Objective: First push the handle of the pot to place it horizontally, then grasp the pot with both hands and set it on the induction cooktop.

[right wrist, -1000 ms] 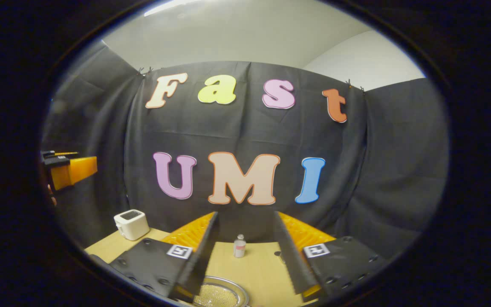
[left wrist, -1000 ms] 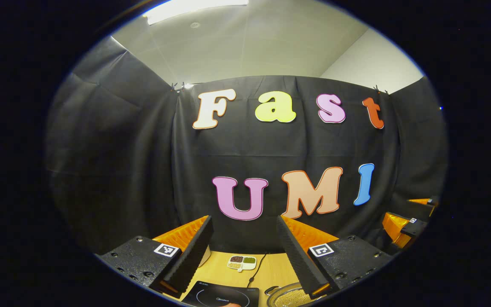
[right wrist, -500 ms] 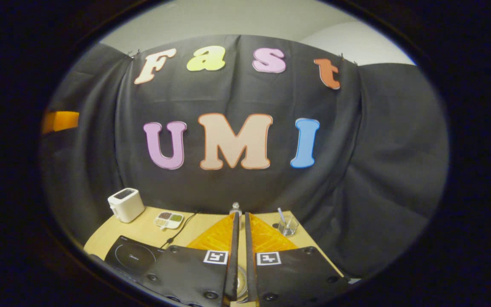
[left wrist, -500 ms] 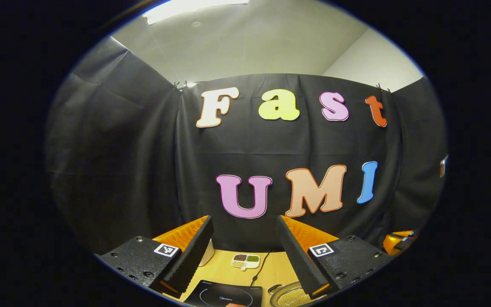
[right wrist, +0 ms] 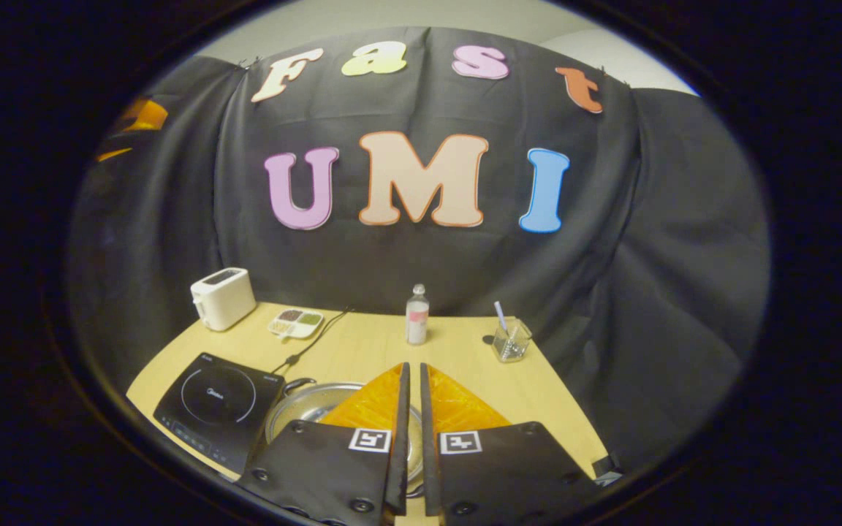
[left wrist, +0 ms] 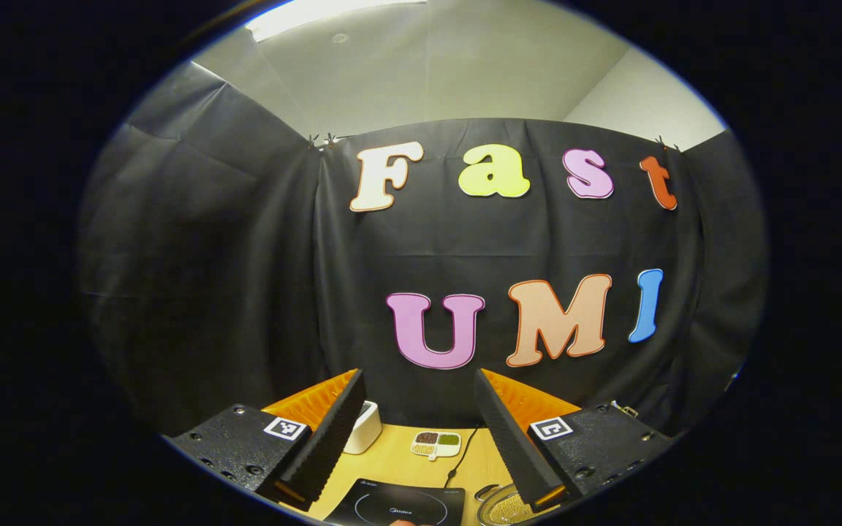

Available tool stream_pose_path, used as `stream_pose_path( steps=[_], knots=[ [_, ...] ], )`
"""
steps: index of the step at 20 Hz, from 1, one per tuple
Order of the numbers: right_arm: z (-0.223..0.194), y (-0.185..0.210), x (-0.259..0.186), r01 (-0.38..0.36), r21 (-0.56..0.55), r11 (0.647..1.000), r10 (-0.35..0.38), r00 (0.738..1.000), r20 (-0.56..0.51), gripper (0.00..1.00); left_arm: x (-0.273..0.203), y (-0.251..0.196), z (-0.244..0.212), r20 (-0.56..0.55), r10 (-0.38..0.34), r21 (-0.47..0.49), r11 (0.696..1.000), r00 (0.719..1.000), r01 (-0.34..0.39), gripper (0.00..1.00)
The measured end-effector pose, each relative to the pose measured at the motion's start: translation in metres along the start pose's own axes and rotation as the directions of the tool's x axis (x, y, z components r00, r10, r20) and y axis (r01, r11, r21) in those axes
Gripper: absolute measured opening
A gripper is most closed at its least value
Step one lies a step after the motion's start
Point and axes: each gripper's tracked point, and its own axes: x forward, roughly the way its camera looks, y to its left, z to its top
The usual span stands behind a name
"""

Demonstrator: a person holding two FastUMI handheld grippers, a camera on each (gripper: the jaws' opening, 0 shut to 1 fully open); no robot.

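- Your right gripper [right wrist: 411, 372]: jaws nearly closed, thin slit between them, nothing held, hovering above the round stainless-steel pot [right wrist: 304, 409] on the light wooden table [right wrist: 560, 409].
- Pot sits just right of the flat black induction cooktop [right wrist: 218, 402], not on it; its dark handle [right wrist: 297, 383] pokes toward the cooktop.
- Your left gripper [left wrist: 419, 405]: jaws wide apart, empty, held high; pot rim [left wrist: 498, 505] low between its fingers, cooktop [left wrist: 399, 504] beside it.
- Farther back: white toaster [right wrist: 222, 298], small divided dish of grains [right wrist: 295, 323], clear bottle [right wrist: 416, 315], glass cup with a straw [right wrist: 511, 342].
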Motion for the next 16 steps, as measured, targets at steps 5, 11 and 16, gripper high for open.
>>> stream_pose_path(
  steps=[5, 11, 16],
  knots=[
    [-0.062, 0.005, 0.006, -0.037, -0.019, 0.999, 0.034, 0.991, -0.129, 0.11, 0.000, 0.005, -0.002, -0.001, 0.013, 0.002, 1.000, 1.000, -0.013, 0.95],
    [-0.151, 0.015, -0.008, -0.114, -0.046, 0.992, 0.093, 0.943, -0.321, 0.10, 0.002, 0.011, -0.006, -0.009, 0.031, 0.008, 0.999, 0.999, -0.031, 0.95],
    [-0.208, 0.027, -0.019, -0.191, -0.063, 0.980, 0.143, 0.881, -0.450, 0.10, 0.002, 0.013, -0.005, -0.005, 0.038, 0.007, 0.999, 0.999, -0.038, 0.92]
  ],
)
